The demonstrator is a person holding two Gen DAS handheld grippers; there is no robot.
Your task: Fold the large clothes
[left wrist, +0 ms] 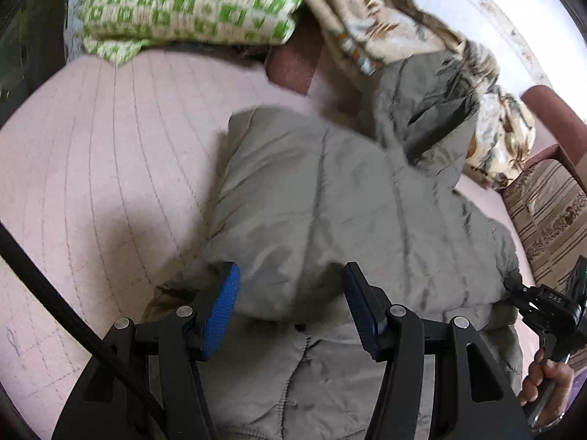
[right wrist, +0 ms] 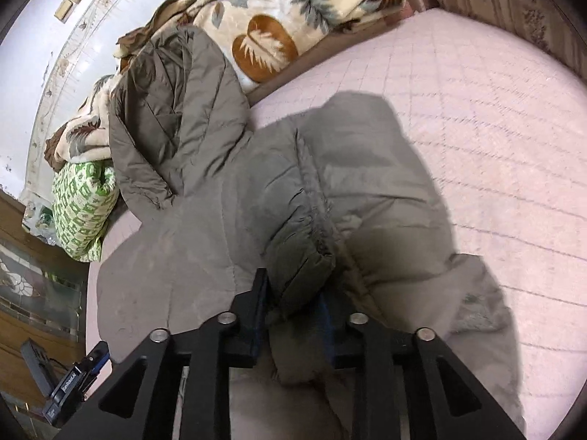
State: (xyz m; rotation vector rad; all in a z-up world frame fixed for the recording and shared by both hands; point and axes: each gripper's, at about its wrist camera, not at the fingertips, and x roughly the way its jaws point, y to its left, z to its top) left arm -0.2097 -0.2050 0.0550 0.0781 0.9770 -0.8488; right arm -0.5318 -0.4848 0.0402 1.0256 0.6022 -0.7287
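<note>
So the puffy grey-olive quilted jacket lies on the pink quilted bedspread, long axis running from bottom centre to the upper left of the right wrist frame. My right gripper is pinched narrow on a bunched cuffed fold. My left gripper straddles a puffy hem about half wide; can't tell if it's gripping. The far sleeve blurs out.

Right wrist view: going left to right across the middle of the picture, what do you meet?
Green-patterned bundle → grey-brown padded jacket → bare pink quilted bedcover.
</note>
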